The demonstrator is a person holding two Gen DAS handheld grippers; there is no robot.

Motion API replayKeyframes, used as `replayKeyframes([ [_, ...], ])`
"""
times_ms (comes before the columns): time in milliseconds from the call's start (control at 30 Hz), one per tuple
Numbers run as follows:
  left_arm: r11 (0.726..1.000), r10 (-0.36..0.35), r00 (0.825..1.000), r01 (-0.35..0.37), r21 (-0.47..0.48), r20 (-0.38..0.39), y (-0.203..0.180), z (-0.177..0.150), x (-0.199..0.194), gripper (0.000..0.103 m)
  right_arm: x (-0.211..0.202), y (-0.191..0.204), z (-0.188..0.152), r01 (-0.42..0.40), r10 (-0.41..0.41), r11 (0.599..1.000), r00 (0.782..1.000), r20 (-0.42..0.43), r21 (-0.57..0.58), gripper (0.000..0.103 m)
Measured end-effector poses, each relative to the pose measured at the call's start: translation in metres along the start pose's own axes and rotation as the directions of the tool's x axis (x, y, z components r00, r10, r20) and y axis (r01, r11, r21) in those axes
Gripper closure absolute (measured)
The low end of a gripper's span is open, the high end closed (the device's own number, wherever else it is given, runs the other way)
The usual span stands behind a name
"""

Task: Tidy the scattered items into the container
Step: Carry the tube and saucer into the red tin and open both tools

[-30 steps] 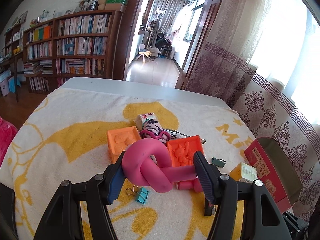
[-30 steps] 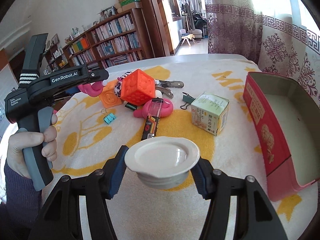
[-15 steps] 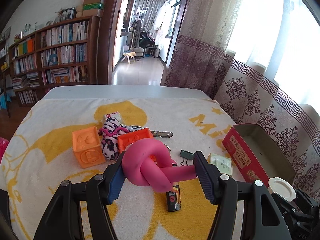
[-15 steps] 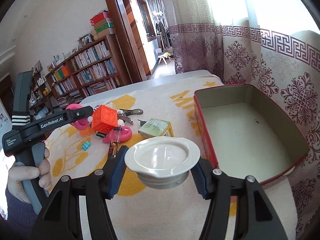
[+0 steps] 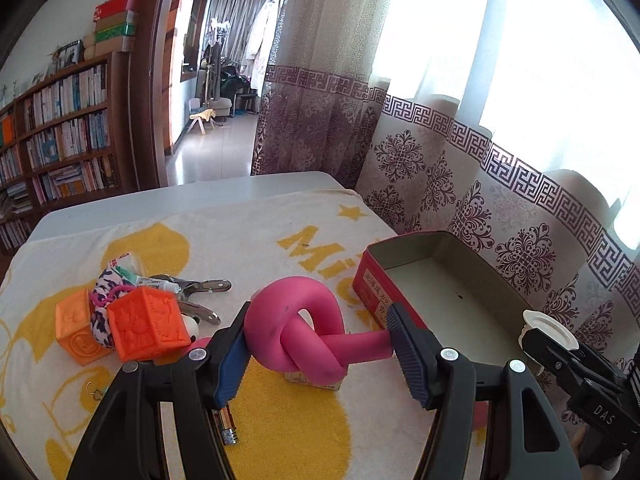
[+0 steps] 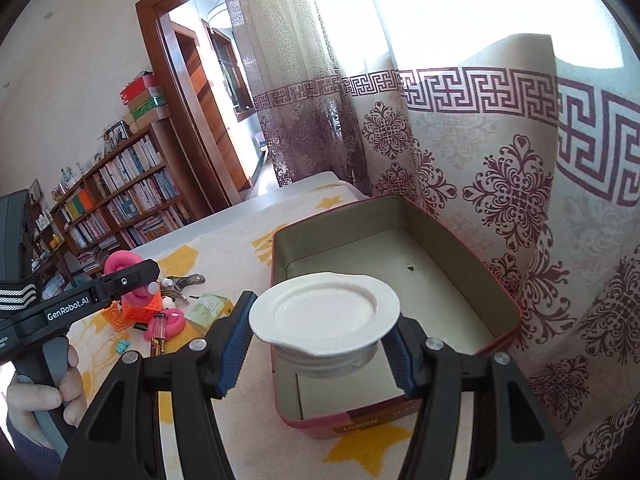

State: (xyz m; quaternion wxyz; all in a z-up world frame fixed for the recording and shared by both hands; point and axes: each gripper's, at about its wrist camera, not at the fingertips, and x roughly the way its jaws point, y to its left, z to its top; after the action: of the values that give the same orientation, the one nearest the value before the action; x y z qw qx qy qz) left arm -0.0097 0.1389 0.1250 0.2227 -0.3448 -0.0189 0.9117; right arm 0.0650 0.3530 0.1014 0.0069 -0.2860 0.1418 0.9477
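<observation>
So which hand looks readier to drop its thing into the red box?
The right. Its jaws hold the white lid directly over the red box, which is open and nearly empty. The left holds the pink knotted toy over the towel, beside the box, so it likely has further to go.

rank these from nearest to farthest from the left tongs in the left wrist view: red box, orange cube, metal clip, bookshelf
1. orange cube: just left of the left tongs, which grip the pink knotted toy.
2. red box: ahead on the right; too close to the cube to call firmly.
3. metal clip: behind the cube.
4. bookshelf: far left, off the table.
</observation>
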Motion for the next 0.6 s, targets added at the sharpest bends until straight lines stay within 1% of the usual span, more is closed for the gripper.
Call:
replayKeyframes([
  [200, 0.995, -0.089, 0.996, 0.089, 0.049, -0.005, -0.045, 0.017, 0.013, 0.036, -0.002, -0.014, 0.000, 0.056, -0.056, 0.998, 0.998, 0.015, -0.008, 0.039],
  [300, 0.988, -0.141, 0.990, 0.141, 0.067, -0.004, -0.066, 0.025, 0.019, 0.036, 0.000, -0.019, 0.001, 0.085, -0.084, 0.996, 0.996, 0.023, -0.012, 0.038],
  [367, 0.980, -0.185, 0.983, 0.185, 0.073, -0.002, -0.078, 0.031, 0.024, 0.035, 0.000, -0.021, 0.001, 0.111, -0.110, 0.994, 0.993, 0.031, -0.018, 0.036],
  [400, 0.975, -0.210, 0.978, 0.210, 0.070, -0.011, -0.082, 0.033, 0.027, 0.032, 0.001, -0.022, 0.002, 0.121, -0.120, 0.993, 0.992, 0.033, -0.019, 0.029],
  [433, 0.970, -0.233, 0.972, 0.234, 0.064, -0.022, -0.086, 0.035, 0.029, 0.016, 0.001, -0.023, 0.002, 0.128, -0.127, 0.992, 0.991, 0.038, -0.015, 0.021],
  [467, 0.966, -0.254, 0.967, 0.255, 0.054, -0.024, -0.088, 0.036, 0.030, 0.004, 0.000, -0.025, 0.002, 0.132, -0.132, 0.991, 0.990, 0.045, -0.008, 0.021],
  [533, 0.963, -0.266, 0.964, 0.265, 0.045, -0.002, -0.087, 0.037, 0.028, 0.003, -0.001, -0.029, 0.004, 0.138, -0.138, 0.990, 0.989, 0.051, 0.004, 0.021],
  [600, 0.968, -0.246, 0.969, 0.245, 0.045, 0.008, -0.083, 0.037, 0.025, 0.003, -0.001, -0.032, 0.005, 0.140, -0.141, 0.990, 0.989, 0.053, 0.018, 0.021],
])
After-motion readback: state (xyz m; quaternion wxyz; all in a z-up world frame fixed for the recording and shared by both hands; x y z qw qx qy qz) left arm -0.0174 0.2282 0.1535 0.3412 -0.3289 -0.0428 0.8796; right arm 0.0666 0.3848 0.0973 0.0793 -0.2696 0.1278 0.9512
